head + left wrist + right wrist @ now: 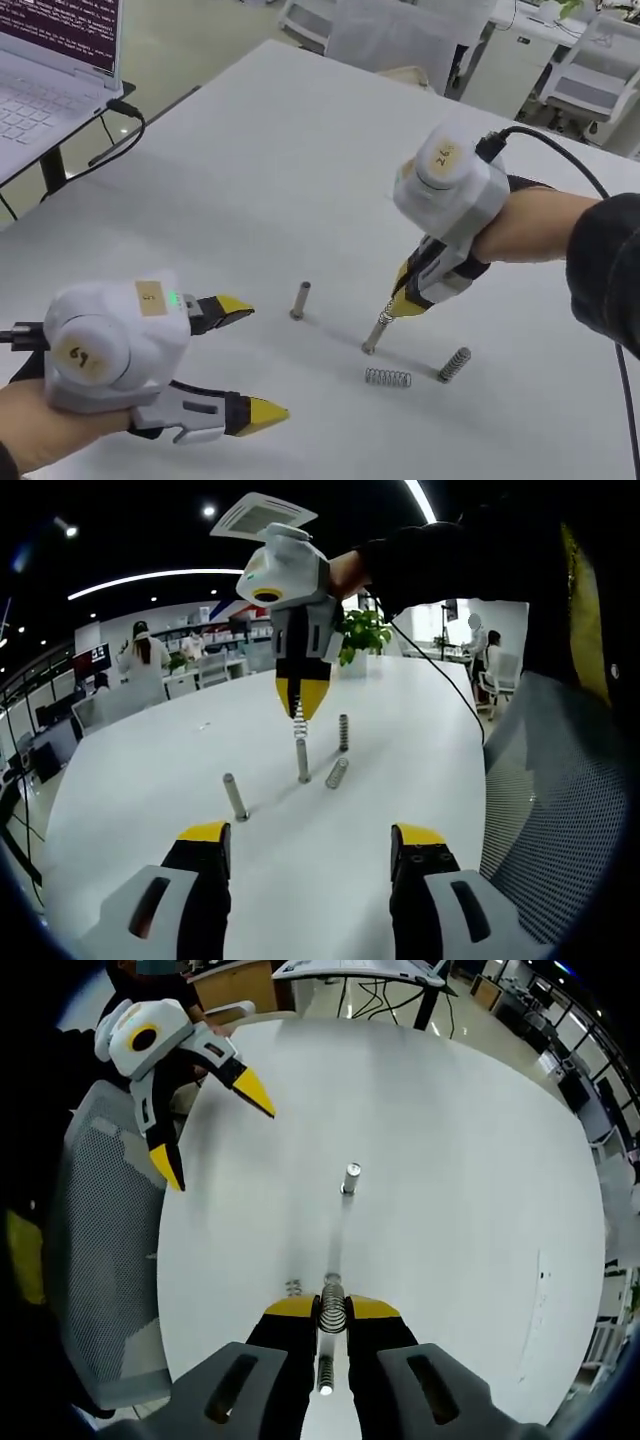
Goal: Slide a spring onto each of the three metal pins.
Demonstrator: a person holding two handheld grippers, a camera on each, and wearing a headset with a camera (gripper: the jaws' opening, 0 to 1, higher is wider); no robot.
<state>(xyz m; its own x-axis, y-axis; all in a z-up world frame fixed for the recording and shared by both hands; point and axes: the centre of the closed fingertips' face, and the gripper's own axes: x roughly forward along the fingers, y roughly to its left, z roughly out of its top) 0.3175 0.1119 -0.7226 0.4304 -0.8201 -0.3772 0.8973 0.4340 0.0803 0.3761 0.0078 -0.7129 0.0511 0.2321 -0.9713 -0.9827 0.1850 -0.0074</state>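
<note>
My right gripper (403, 303) is shut on a spring (332, 1312) and holds it upright on the top of a standing metal pin (374, 337). The spring's lower end meets the pin's tip (302, 758). A bare pin (300, 299) stands to the left of it on the white table. A third pin (454, 364) wears a spring and stands to the right. Another spring (388, 377) lies loose on the table between them. My left gripper (252, 358) hovers open and empty at the near left, its jaws pointing at the pins. The right gripper view has that left gripper (210, 1110) at its upper left.
A laptop (50, 60) with a black cable (125, 125) sits at the far left on a side stand. Office chairs (600, 70) stand beyond the white table (270, 150). A mesh chair (100, 1260) is beside the table edge.
</note>
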